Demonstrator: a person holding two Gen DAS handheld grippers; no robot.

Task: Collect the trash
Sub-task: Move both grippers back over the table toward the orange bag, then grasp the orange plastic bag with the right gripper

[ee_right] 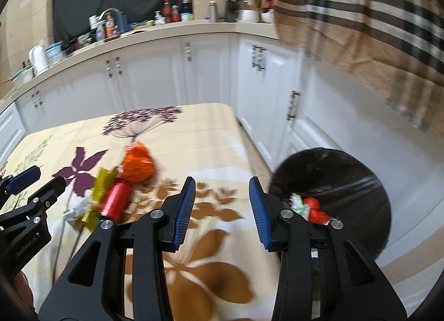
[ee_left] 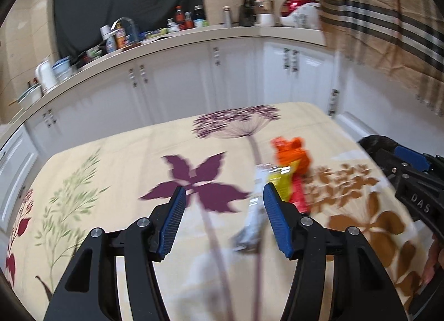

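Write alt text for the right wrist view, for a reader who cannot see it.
Open, empty right tongs hover over a floral tablecloth. To their left lies a trash pile: orange wrapper, red can, yellow wrapper, crumpled white paper. A black-lined bin with some trash inside stands right of the table; the left tongs enter at the left edge.

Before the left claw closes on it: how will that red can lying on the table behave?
The red can lies on its side on the tablecloth, so a nudge would probably roll it. It looks rigid and smooth, likely slippery between pads. Wrappers touch it: the yellow wrapper may drag along.
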